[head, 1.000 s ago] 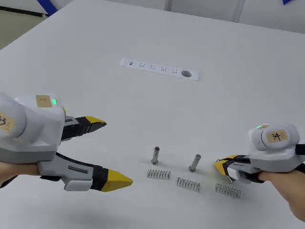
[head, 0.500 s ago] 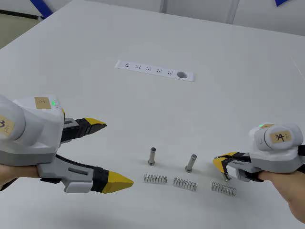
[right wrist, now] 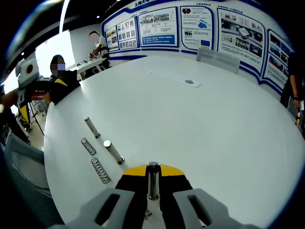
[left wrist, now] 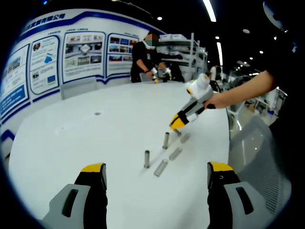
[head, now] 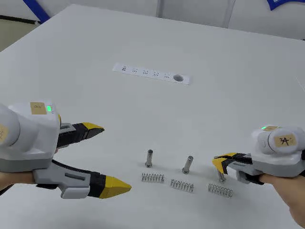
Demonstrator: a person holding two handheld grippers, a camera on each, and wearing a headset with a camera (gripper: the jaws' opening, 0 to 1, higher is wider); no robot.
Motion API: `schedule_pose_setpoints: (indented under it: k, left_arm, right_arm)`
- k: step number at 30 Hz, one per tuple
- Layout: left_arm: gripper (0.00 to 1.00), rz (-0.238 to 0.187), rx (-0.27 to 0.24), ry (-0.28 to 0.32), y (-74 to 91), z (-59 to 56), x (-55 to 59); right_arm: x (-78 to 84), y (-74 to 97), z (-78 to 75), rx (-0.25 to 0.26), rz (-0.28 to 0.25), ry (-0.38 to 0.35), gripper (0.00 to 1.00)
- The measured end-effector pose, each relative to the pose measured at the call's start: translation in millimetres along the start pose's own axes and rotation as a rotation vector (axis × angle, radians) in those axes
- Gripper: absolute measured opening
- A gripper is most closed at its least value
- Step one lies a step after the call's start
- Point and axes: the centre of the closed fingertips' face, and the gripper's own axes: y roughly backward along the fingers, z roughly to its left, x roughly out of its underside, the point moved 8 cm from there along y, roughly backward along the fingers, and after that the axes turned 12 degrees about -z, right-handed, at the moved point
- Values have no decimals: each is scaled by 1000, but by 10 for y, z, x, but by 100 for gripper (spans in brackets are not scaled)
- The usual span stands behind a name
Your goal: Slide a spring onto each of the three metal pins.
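**Operator:** Where do the tools stand?

**Spotter:** Your left tool (head: 104, 157) hangs over the near left of the table (head: 214, 52). Its yellow-tipped jaws are spread wide, with nothing between them. Your right tool (head: 220, 165) is on the near right, jaws closed on the third pin (right wrist: 152, 179). In the right gripper view that pin stands upright between the yellow tips. I cannot tell whether its foot touches the table.

**Operator:** And the other parts?

**Spotter:** The left pin (head: 149, 158) and the middle pin (head: 188, 164) stand upright on the table, apart from each other, between your two tools. Just nearer to you, three springs lie on their sides in a row. They are the left spring (head: 152, 177), the middle spring (head: 182, 185) and the right spring (head: 220, 190). The right spring lies just below your right tool's tip. All three are loose on the table, near the pins but not on them.

**Operator:** Anything to read?

**Spotter:** Each tool carries a tan label with a handwritten mark. Your right sticker (head: 286, 140) looks like an "A" with another stroke, though I can't be sure. Your left sticker (head: 38, 108) is too blurred to read. A white power strip (head: 151, 74) lies farther back on the table, and the dark marks by its sockets are too small to read. In the gripper views the wall posters (right wrist: 157, 33) have blue headers and writing too small to make out.
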Motion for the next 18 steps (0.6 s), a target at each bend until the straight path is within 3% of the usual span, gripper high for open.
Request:
schedule_pose_setpoints:
  k: [6, 18]
  left_arm:
    - [89, -1, 5, -5, -13, -23, -18]
    - [88, 3, 14, -14, -2, -82, -30]
  right_arm:
    - [12, 54, 2, 5, -22, 37, 8]
    - [61, 186, 20, 17, -90, 14, 8]
